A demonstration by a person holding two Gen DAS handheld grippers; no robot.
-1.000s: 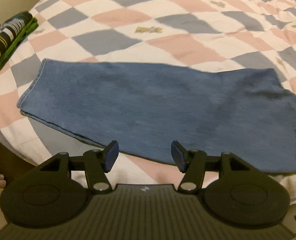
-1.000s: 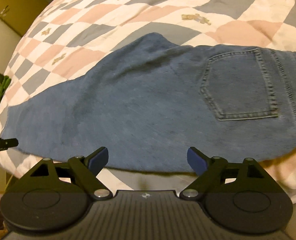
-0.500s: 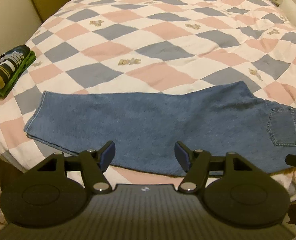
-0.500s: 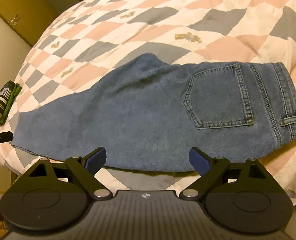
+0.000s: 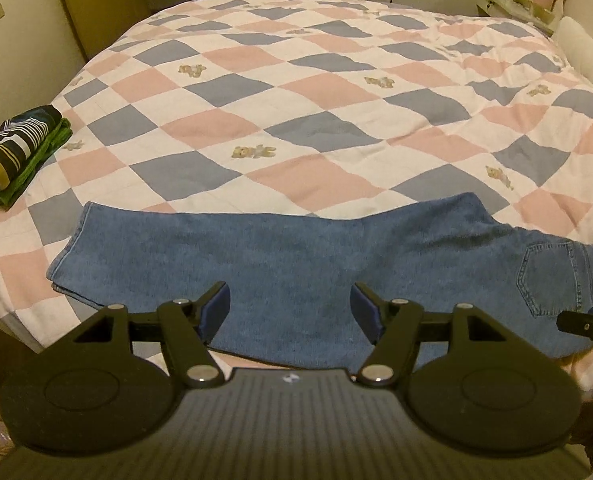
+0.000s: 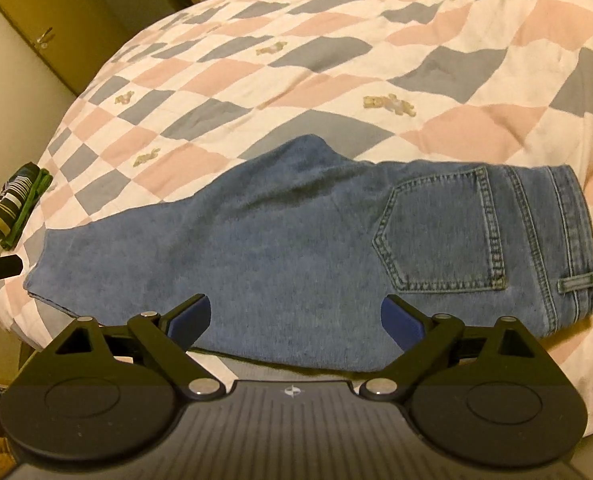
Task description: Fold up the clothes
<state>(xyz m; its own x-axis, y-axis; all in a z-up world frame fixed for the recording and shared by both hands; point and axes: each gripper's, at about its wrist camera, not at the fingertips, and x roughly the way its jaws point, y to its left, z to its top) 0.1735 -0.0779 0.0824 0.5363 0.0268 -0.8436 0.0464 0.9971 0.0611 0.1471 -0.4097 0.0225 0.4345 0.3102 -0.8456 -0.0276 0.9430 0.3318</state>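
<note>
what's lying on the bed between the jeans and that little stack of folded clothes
Nothing. In the left wrist view, only bare checked quilt separates the jeans from the folded clothes at the bed's left edge.

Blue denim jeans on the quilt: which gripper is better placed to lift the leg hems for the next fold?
Left. The left gripper hangs open nearer the leg hems; the right gripper faces the pocket end.

The jeans (image 5: 296,272) are matt blue denim with a faintly rough weave and raised stitching on the back pocket (image 6: 444,232). The quilt (image 5: 316,92) is soft, matt, puckered cotton. Gripper fingers (image 5: 184,332) are matt black plastic with shiny metal pivots.
</note>
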